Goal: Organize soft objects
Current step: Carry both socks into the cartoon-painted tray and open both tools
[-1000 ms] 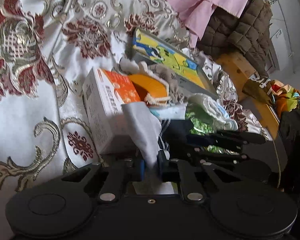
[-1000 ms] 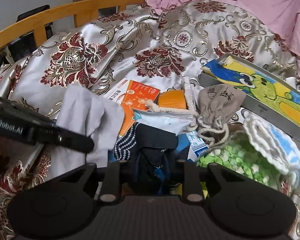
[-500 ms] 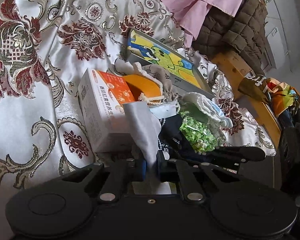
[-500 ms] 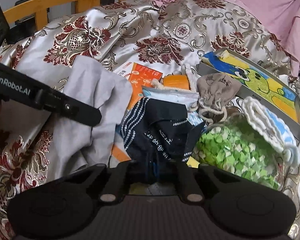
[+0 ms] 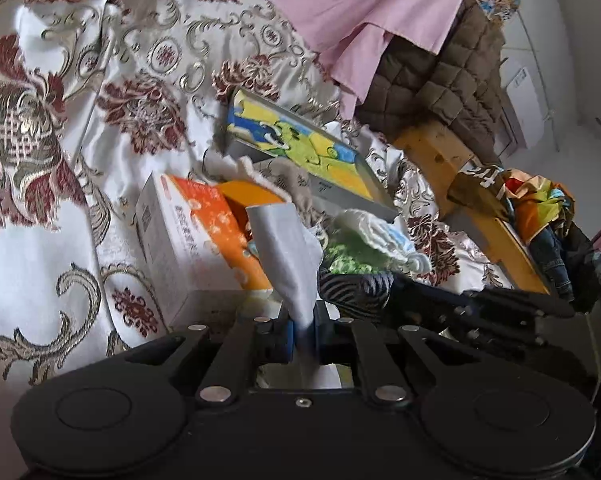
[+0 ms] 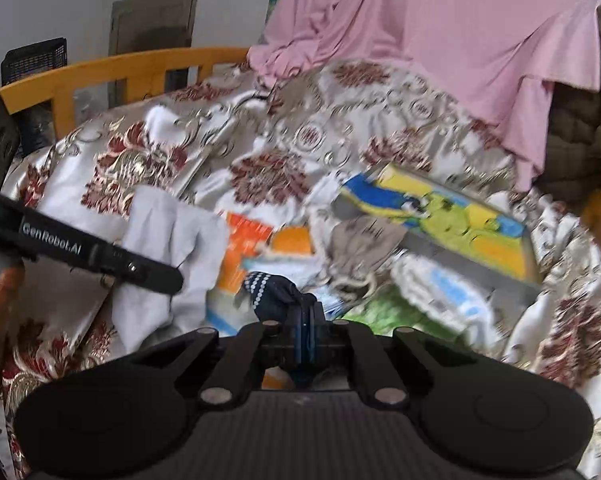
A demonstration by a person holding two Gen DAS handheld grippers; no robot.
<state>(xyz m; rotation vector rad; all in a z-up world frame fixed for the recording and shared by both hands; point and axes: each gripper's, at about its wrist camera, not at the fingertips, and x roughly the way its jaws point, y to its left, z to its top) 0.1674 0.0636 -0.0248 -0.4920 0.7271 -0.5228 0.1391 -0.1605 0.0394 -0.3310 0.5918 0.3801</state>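
My left gripper [image 5: 303,330] is shut on a grey cloth [image 5: 288,256] that hangs from the jaws above the pile; the cloth also shows in the right wrist view [image 6: 168,256], held up at the left. My right gripper [image 6: 305,330] is shut on a dark navy sock with white dots [image 6: 274,294], lifted off the pile. The sock shows in the left wrist view [image 5: 354,286] too. The pile lies on a floral bedspread [image 5: 40,208].
An orange and white box [image 5: 192,236], a colourful puzzle tin [image 5: 304,156], a grey drawstring pouch [image 6: 360,244], a green speckled bag [image 5: 350,254] and a white and blue knit cloth [image 5: 384,234] lie together. A wooden bed rail [image 6: 112,72] and pink fabric [image 6: 440,40] stand behind.
My right gripper has lifted and pulled back with the navy sock, so the pile looks farther away. My left gripper still holds the grey cloth and has moved back a little.
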